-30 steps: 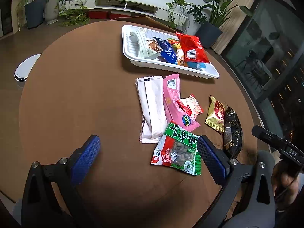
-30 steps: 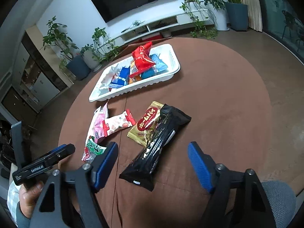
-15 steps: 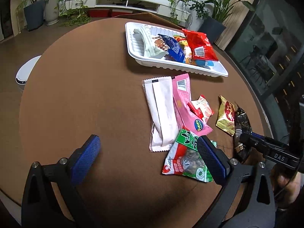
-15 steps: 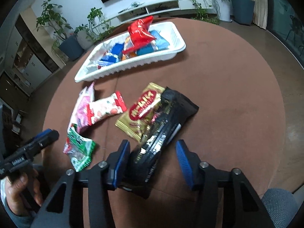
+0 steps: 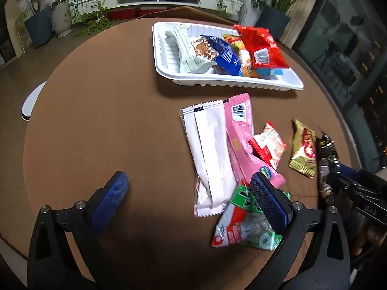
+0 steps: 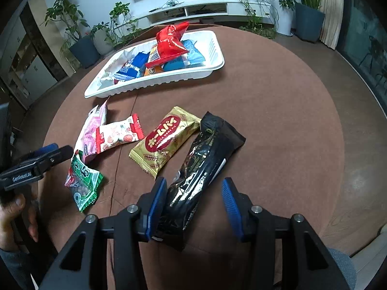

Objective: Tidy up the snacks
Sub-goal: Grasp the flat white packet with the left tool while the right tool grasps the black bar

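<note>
five loose packets point(image 5: 215, 159) beside white tray point(image 5: 169, 72)

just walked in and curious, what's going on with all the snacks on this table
A person with a handheld gripper in each hand is sorting snack packets into a white tray, which already holds several. The right gripper is open, straddling a long black packet on the brown table, not yet closed on it. The left gripper hangs open near a green and red packet. Pink, white and gold packets lie loose on the table.
</note>
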Demonstrator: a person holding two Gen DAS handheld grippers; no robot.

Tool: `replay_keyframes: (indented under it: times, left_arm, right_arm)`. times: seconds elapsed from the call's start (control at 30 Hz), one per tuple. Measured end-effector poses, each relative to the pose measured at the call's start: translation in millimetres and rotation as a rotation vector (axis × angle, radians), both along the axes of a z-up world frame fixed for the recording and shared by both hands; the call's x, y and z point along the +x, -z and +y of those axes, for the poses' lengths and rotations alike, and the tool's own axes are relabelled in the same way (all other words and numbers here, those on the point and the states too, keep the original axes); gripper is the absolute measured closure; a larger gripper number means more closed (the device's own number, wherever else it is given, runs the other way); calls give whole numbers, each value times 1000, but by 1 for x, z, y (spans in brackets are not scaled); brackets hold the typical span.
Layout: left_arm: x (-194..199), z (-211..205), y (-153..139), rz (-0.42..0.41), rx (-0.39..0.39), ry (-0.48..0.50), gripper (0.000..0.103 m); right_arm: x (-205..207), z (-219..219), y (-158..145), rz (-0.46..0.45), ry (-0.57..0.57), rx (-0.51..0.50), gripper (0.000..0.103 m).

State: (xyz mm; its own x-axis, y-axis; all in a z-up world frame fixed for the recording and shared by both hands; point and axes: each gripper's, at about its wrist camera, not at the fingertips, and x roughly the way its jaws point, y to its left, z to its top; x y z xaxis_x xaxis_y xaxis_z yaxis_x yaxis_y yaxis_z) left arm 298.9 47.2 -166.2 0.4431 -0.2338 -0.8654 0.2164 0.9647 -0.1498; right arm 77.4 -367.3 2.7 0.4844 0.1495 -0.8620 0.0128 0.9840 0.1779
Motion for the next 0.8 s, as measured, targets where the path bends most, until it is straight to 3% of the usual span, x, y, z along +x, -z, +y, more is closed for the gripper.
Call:
replay_keyframes:
  times: [0.33,0.43,0.8]
  left_arm:
    - [29,4,13,21,59,-5,2]
    - [39,2,15,22,82,9,6]
    - [41,-13,12,-17,148,86,49]
  right_arm:
    - [0,-1,0,-2,-6,11,52]
    - [0,1,1,-1,-11,7,52]
    - [5,6,3,-1,-19,-6,52]
